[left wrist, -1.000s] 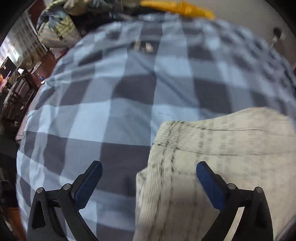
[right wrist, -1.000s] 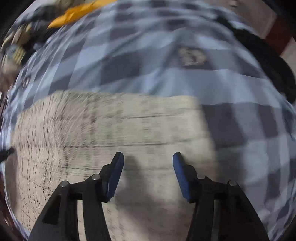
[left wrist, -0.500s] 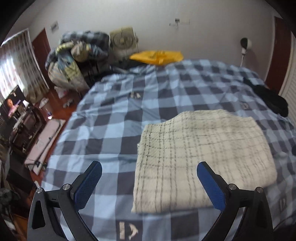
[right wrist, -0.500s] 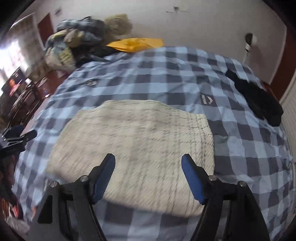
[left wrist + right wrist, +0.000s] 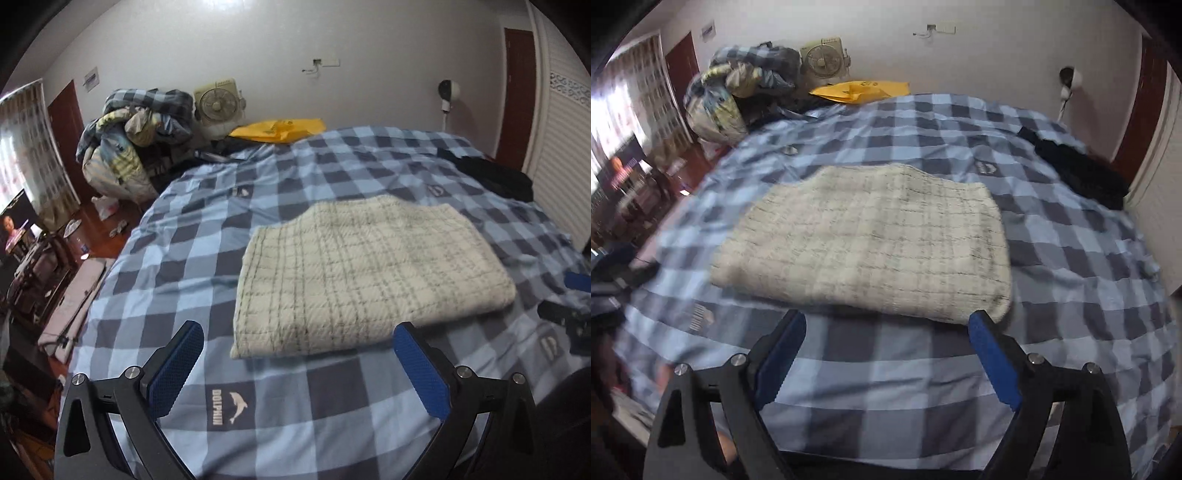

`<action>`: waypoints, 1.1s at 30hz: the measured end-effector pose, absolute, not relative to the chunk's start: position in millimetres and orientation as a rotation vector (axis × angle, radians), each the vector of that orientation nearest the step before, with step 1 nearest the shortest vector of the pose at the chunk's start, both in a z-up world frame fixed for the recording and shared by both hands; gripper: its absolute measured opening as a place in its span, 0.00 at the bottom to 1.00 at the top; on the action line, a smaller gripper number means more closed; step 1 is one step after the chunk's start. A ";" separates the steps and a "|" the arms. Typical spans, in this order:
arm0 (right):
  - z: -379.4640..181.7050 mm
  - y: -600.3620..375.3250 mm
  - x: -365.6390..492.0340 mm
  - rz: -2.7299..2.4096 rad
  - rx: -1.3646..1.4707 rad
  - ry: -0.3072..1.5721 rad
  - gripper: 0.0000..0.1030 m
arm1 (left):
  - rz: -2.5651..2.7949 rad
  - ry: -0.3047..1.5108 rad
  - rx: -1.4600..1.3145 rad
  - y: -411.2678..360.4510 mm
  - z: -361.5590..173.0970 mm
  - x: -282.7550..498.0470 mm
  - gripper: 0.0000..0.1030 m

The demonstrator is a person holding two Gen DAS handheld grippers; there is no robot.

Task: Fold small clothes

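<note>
Checked bed point(image 5: 332, 424) carries the cream garment point(image 5: 365, 273), folded flat mid-bed. Both tools, left tool point(image 5: 299, 369) and right tool point(image 5: 888, 354), have drawn back toward the near edge, empty; the right's jaws just spread, the left's gape. This fold looks finished.

The folded garment point(image 5: 365, 273) is a thick, nubby woven cloth, cream with thin dark grid lines, matt and rough-looking. It lies on a bed point(image 5: 192, 258) covered in smooth, matt checked cotton-like sheeting with a few soft creases. Each hand-held gripper, left point(image 5: 299, 373) and right point(image 5: 886, 354), has matt black frame arms that look like plastic, bright metal screw heads, and blue pads point(image 5: 176, 369) with a fine dimpled, rubbery texture. The yellow bag point(image 5: 280, 129) seems to be thin, slightly glossy plastic, though it is too far away to be sure. The floor point(image 5: 99, 236) is glossy reddish wood.
</note>
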State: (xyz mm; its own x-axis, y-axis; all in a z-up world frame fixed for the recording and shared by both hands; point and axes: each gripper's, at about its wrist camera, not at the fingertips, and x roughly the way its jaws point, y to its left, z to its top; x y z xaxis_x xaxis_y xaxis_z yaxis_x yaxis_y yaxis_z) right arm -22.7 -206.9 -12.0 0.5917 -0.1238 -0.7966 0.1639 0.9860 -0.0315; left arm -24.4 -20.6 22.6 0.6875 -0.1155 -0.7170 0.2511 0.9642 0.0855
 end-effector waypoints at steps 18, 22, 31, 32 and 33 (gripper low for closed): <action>-35.6 -201.7 -24.6 -0.157 0.083 0.898 0.85 | -0.210 0.845 0.212 -28.1 -2.5 -21.7 1.00; -34.8 -202.2 -26.3 -0.156 0.087 0.893 0.85 | -0.209 0.847 0.212 -28.2 -3.1 -21.2 1.00; -35.5 -201.4 -26.7 -0.160 0.093 0.900 0.85 | -0.213 0.840 0.211 -29.4 -1.8 -20.9 1.00; -35.5 -201.2 -27.1 -0.162 0.094 0.901 0.85 | -0.214 0.838 0.211 -29.5 -1.4 -21.1 1.00; -35.5 -201.4 -27.1 -0.162 0.094 0.902 0.85 | -0.215 0.836 0.210 -29.6 -1.2 -21.2 1.00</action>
